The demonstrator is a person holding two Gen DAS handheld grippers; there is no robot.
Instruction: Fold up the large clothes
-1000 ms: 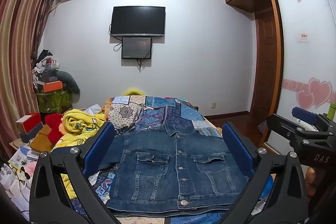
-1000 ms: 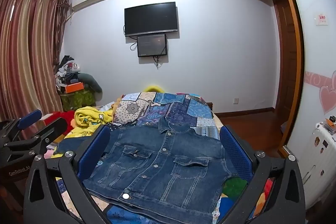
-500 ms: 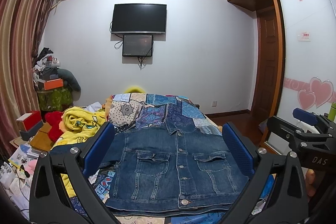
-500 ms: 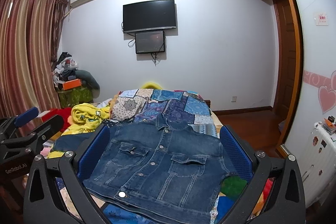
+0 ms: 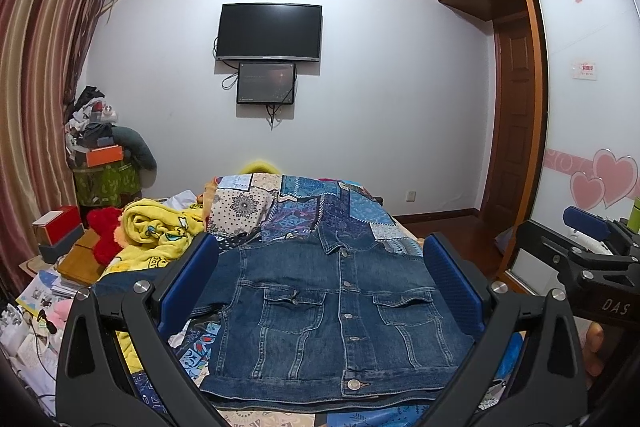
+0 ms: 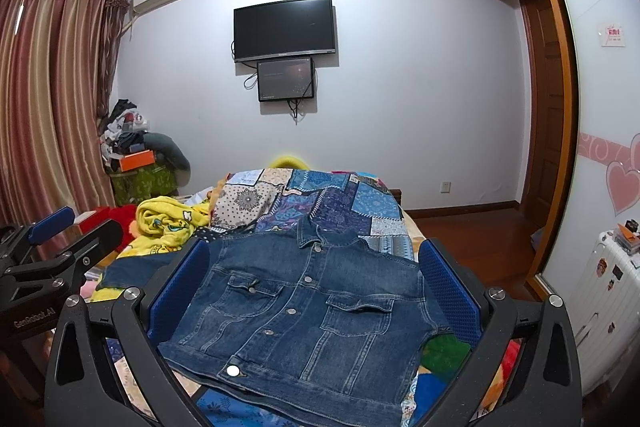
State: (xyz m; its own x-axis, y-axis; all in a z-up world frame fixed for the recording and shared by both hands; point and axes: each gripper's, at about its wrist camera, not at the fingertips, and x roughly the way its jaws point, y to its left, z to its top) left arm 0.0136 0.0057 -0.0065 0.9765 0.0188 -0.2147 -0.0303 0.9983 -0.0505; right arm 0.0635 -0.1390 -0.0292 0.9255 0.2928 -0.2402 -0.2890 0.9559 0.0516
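A blue denim jacket [image 5: 328, 311] lies flat, front up and buttoned, on a patchwork bedspread [image 5: 304, 207]; its left sleeve [image 5: 120, 283] sticks out to the left. It also shows in the right wrist view [image 6: 308, 303]. My left gripper [image 5: 320, 283] is open and empty, held above the jacket's near side. My right gripper [image 6: 312, 287] is open and empty too, over the jacket. Each gripper shows in the other's view: the right one at the right edge [image 5: 592, 259], the left one at the left edge [image 6: 52, 251].
A yellow blanket [image 5: 160, 231] and a red plush toy [image 5: 104, 231] lie at the bed's left. Boxes and papers [image 5: 44, 267] crowd the left floor. A white suitcase [image 6: 600, 287] stands at right by the wardrobe door [image 5: 576, 107]. A TV [image 5: 268, 31] hangs on the far wall.
Both cameras have tilted slightly, so the jacket sits a little differently in view. The jacket has not moved and both grippers stay open.
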